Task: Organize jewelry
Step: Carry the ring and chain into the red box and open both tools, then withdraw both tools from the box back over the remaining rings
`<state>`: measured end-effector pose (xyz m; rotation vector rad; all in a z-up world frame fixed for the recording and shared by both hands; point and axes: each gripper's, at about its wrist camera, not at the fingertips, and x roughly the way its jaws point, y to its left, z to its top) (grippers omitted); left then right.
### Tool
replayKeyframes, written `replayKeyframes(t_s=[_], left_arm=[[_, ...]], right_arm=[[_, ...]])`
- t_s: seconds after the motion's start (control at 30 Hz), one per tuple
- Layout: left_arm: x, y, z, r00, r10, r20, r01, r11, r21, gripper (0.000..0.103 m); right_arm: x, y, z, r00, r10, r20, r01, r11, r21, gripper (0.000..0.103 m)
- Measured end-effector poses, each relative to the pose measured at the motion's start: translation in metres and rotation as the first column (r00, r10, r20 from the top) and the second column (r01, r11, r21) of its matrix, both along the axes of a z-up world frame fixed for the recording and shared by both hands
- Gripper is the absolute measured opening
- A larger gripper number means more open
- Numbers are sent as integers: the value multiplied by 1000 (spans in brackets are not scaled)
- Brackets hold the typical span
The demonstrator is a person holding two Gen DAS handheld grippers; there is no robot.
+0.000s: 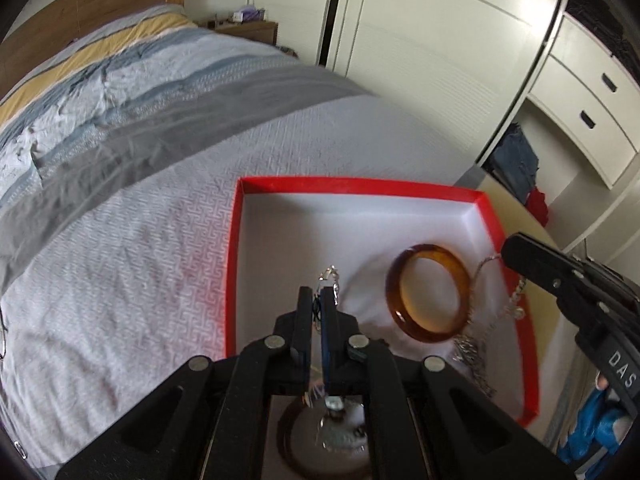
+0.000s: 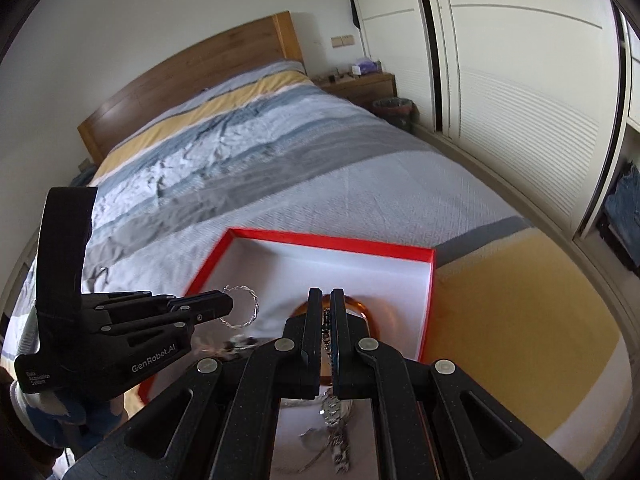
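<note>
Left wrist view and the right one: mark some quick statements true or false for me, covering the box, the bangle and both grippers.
1. The red box is white inside. True.
2. The bangle is green. False: it is amber-brown.
3. The left gripper is open and empty. False: it is shut on a twisted silver hoop.
4. The right gripper is shut on a silver chain. True.
5. The box stands on a wooden table. False: it rests on the bed, on a pale patterned cover.
</note>
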<state>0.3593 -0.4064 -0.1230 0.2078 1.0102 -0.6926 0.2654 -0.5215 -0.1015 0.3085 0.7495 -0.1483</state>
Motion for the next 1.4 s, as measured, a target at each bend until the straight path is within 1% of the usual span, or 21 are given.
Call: replayKeyframes(t_s=[0.13, 0.2, 0.23, 0.27, 0.3, 0.33, 0.37, 0.47, 0.6, 0.8, 0.9, 1.0, 1.2, 1.4], left_arm=[[3, -2, -11, 1000, 6, -12, -6, 1000, 18, 5], [4, -1, -13, 1000, 6, -18, -5, 1000, 24, 5], [4, 0, -13, 1000, 6, -24, -6, 1000, 19, 8], [5, 2, -13, 1000, 5, -29, -5, 1000, 10, 13], [4, 4, -10, 1000, 5, -28, -5, 1000, 2, 15], [2, 6, -6, 1000, 5, -21, -5, 1000, -5, 21], [-1, 9, -1, 1000, 6, -11, -6, 1000, -7, 22], [-11, 21, 15, 1000, 17, 8, -17, 1000, -19, 22], [-31, 49, 43, 998, 47, 40, -45, 998, -44, 22], [-64, 104, 87, 990, 105, 91, -100, 994, -49, 22], [-84, 141, 108, 983, 144, 112, -138, 989, -58, 22], [-107, 181, 129, 972, 184, 146, -178, 983, -54, 22], [-150, 265, 163, 939, 286, 189, -281, 958, -53, 22], [-192, 342, 189, 889, 397, 228, -392, 917, -71, 23]], right_arm=[[3, -7, -18, 999, -24, -29, 24, 1000, 4, 5], [2, -9, -21, 999, -38, -38, 38, 999, 0, 6], [0, -12, -22, 998, -48, -44, 48, 999, 1, 12], [-2, -13, -22, 997, -54, -46, 54, 999, -1, 16], [-4, -13, -20, 997, -59, -45, 59, 998, -5, 21], [-6, -13, -18, 997, -62, -43, 62, 998, -8, 24], [-10, -12, -14, 997, -64, -40, 63, 998, -12, 24], [-20, -9, 0, 997, -65, -30, 65, 998, -22, 26], [-42, 3, 27, 998, -57, -1, 57, 998, -29, 27], [-78, 42, 70, 999, -10, 40, 11, 999, -34, 27], [-96, 62, 88, 998, 15, 63, -13, 1000, -24, 28], [-114, 85, 105, 995, 44, 87, -43, 999, -16, 31], [-149, 137, 133, 985, 112, 128, -114, 993, 9, 31], [-177, 184, 151, 967, 189, 168, -197, 980, 29, 32]])
